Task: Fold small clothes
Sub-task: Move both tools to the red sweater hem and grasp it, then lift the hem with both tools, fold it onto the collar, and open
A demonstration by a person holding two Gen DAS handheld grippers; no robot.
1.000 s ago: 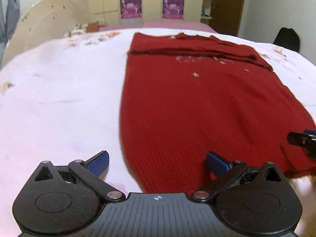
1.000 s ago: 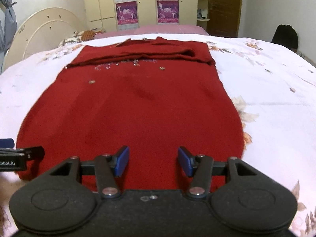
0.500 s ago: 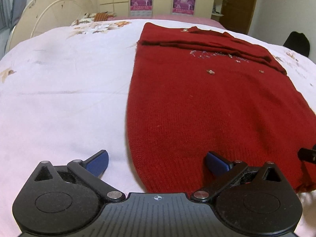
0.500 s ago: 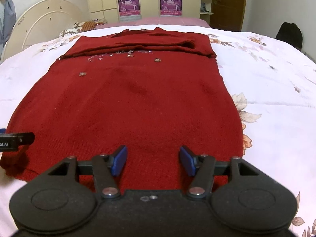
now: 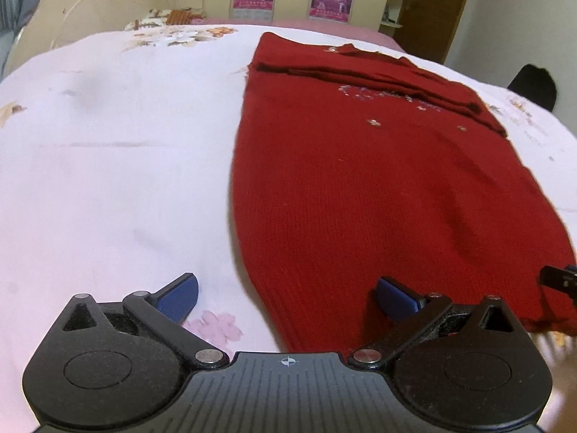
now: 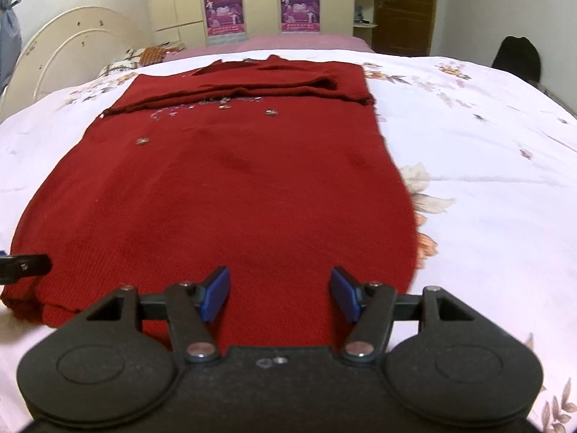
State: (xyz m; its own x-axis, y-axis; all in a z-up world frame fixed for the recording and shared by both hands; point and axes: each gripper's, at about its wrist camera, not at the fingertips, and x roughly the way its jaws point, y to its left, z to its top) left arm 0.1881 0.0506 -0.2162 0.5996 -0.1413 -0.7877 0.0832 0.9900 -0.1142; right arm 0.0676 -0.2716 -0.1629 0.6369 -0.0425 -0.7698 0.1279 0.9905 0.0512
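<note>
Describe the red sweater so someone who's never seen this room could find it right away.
Look at the big bed with the white flowered bedspread; the red sweater lies flat on it. It is the only dark red knit there, with small sparkly decorations across the chest and its sleeves folded over at the far end.

Bare bedsheet (image 5: 108, 187) lay open to the left of the red sweater (image 5: 378, 198), free for a gripper to pass. On the other side the sheet was equally clear beyond the sweater's right edge. The sweater itself lay flat and low, its sleeves folded across the far end. A headboard (image 6: 65, 47) and a wardrobe (image 6: 259, 0) closed off the far side.
</note>
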